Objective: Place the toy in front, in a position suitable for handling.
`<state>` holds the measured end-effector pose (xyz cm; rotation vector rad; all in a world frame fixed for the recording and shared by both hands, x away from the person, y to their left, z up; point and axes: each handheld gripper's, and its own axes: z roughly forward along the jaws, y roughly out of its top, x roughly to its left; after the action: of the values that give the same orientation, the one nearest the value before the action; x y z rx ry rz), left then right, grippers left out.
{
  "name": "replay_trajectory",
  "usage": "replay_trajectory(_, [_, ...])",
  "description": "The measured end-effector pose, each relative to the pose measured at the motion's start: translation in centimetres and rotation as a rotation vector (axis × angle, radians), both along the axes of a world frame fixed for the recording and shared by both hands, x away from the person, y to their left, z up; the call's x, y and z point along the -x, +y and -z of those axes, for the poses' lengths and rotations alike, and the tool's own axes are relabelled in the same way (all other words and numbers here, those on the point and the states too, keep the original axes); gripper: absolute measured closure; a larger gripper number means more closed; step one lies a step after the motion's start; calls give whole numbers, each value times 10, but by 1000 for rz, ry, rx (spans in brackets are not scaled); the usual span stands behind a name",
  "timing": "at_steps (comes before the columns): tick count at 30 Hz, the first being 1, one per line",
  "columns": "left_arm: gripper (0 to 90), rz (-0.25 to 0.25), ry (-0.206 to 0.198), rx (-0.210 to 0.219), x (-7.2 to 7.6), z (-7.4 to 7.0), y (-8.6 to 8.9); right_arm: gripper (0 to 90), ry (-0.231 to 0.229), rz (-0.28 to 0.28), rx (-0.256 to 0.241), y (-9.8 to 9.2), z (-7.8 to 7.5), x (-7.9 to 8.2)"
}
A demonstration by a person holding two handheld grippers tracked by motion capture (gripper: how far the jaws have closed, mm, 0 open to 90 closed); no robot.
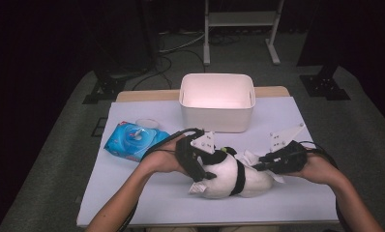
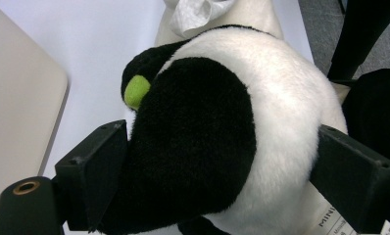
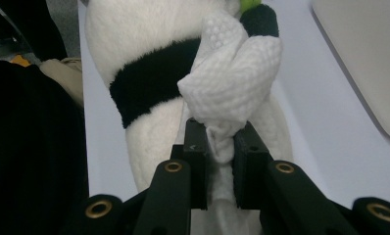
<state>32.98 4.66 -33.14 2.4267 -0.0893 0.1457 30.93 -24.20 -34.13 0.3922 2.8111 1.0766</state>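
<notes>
My two forearms come in from the bottom of the high view, and just past them the plush lies on its side on the near middle of the table, a black and white toy with a small green patch. My left gripper straddles its head end: in the left gripper view the jaws stand wide, one pressed against the black fur and the other against the white flank, so it has the plush clamped. My right gripper comes in from the other side with its jaws nearly together, pinching a bunched white wipe that rests against the plush beside its black band. A printed tag shows at the toy's underside near the left jaw. Behind the plush stands a white bin, close to it but apart, and a blue wipe pack lies to the left of the bin, just beyond my left hand.
</notes>
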Motion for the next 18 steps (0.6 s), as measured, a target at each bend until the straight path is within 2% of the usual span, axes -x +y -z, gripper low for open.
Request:
replay_trajectory(5, [118, 9, 4, 7, 0, 0, 1, 783, 9, 6, -25, -3, 2, 2])
replay_trajectory(10, [119, 6, 13, 12, -1, 0, 2, 783, 12, 10, -27, -3, 3, 2])
replay_trajectory(15, [119, 0, 33, 47, -3, 1, 5, 785, 15, 21, -44, -5, 4, 4])
replay_trajectory(18, [119, -1, 35, 48, -3, 1, 6, 785, 13, 23, -48, -5, 5, 5])
